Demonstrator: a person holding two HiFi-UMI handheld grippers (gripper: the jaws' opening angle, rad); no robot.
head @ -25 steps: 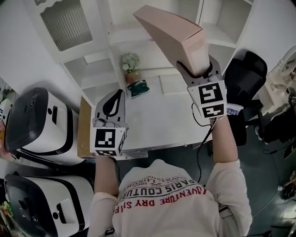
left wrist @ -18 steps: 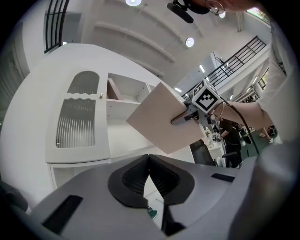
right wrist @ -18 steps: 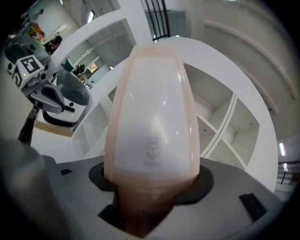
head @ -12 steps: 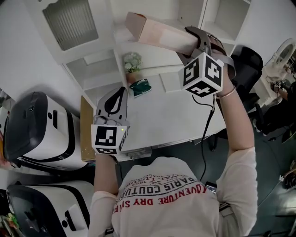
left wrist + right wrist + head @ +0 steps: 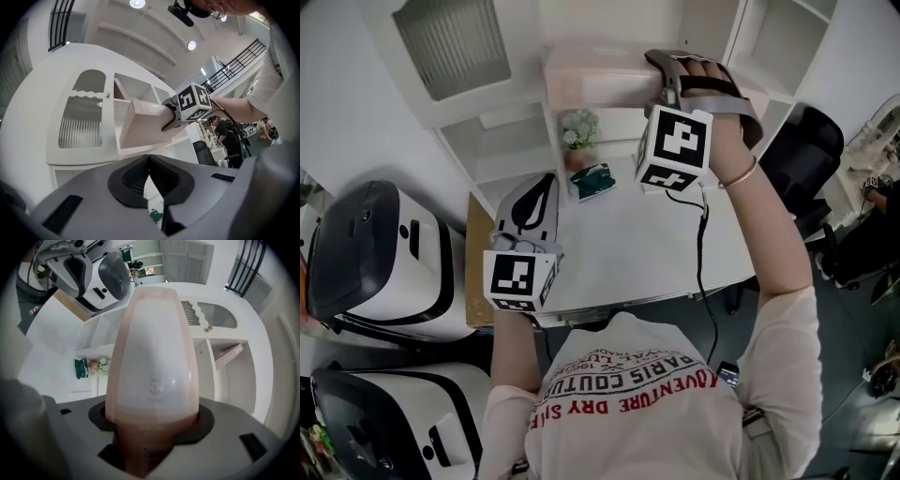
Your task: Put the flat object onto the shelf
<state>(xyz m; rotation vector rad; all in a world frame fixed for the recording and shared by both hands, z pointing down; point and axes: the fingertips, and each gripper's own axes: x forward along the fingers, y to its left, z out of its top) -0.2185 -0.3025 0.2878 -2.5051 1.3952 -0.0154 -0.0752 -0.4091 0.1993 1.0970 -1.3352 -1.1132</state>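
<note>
Right hand-held gripper (image 5: 667, 80) clamps the flat pink box (image 5: 600, 80) at the shelf (image 5: 511, 117) mouth, not yet set down or released; left hand-held gripper (image 5: 536, 189) hangs closed, empty.

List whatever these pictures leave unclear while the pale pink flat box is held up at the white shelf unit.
- Head view: the pale pink flat box is blurred, so whether it rests on the white shelf unit is unclear.
- Right gripper view: the print on the box is too small to read.
- Head view: the small green object on the white table is too small to identify.
</note>
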